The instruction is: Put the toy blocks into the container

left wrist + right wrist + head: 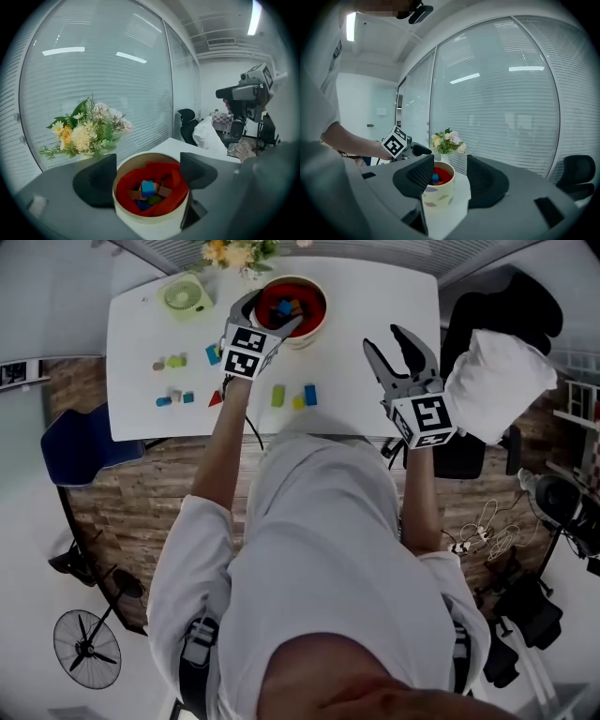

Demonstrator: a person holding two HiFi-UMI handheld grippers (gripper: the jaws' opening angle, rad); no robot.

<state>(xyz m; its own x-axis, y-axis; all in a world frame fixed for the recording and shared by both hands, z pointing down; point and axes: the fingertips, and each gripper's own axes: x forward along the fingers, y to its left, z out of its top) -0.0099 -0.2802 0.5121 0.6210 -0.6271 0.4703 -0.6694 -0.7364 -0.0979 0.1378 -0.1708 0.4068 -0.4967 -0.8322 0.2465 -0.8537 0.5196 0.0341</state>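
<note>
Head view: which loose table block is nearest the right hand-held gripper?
The blue rectangular block, rightmost of the loose ones, beside a small yellow block; the rest lie further left.

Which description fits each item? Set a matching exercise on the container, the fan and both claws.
1 container
2 fan
3 left claw
4 right claw

A green, at the table's far left
B open, above the container
C red lining, blocks inside
D open, empty, at the table's right

Pairs: 1-C, 2-A, 3-B, 4-D
</note>
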